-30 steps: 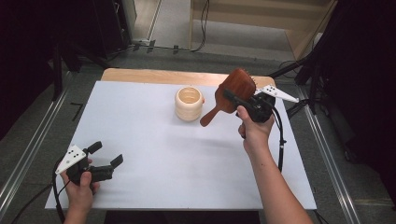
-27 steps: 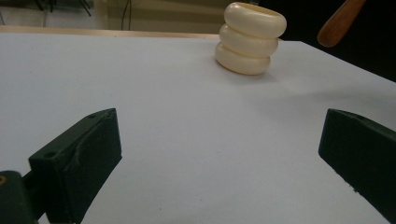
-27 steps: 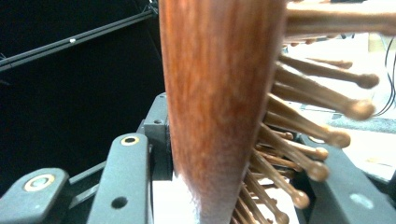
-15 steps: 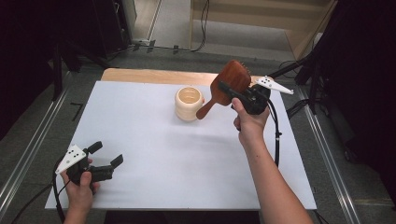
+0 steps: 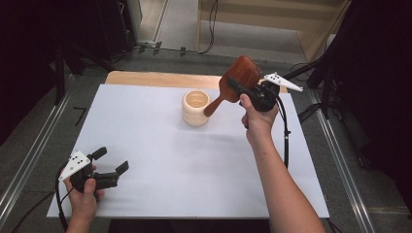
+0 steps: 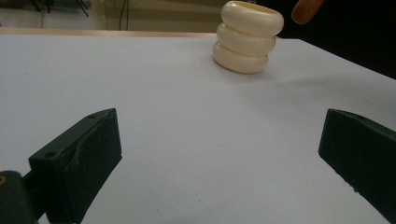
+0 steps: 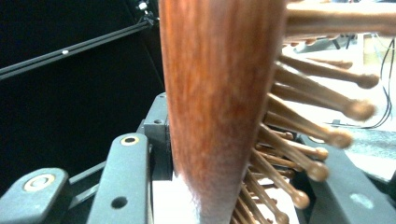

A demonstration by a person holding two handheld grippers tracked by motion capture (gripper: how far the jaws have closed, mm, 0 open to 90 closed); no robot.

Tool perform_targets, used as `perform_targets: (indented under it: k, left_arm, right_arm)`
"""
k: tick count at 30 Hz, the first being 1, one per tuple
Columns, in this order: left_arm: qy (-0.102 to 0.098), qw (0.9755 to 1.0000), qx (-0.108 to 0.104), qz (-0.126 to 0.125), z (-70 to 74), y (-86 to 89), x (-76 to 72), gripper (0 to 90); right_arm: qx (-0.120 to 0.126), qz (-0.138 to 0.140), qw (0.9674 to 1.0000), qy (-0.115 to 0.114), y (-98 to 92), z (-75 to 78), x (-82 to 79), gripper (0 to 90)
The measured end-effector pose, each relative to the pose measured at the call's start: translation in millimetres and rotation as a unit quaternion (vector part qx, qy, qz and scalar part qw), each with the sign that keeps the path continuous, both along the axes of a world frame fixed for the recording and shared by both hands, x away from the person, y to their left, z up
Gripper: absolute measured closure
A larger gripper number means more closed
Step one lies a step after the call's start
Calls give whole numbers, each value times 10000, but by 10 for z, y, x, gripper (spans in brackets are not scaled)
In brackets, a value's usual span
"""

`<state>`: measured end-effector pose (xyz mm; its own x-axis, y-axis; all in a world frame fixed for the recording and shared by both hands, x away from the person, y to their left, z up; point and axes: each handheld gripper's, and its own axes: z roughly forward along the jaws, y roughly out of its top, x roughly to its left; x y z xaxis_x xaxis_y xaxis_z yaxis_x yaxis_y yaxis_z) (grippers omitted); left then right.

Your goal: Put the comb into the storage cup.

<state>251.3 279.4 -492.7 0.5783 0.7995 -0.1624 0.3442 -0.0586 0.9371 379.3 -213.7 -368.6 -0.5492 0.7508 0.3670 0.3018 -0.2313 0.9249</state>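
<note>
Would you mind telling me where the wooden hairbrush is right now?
In the high view, the hairbrush is held above the table's far right by the right gripper, its handle slanting down toward the rim of the cream cup.

Left claw [image 6: 219,154] jaws wide apart over white table [image 6: 163,116]; cream ringed cup [image 6: 248,37] beyond.

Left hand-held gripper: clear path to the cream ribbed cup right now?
Probably yes. The left hand-held gripper is open and faces the cream ribbed cup across bare white tabletop. The wooden hairbrush handle tip hovers beside the cup's rim, possibly crowding it.
</note>
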Motion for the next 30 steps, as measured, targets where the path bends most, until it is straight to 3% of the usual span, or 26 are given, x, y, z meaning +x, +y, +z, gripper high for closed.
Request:
perform_targets:
  k: [13, 30]
  left_arm:
    - [1, 10000, 46, -22, 0, -15, -1, 0]
    - [-17, 10000, 37, -15, 0, -10, 1, 0]
  right_arm:
    - [-18, -66, 10000, -49, 68, 71, 140, 537]
    - [59, -152, 9999, -28, 199, 14, 359, 536]
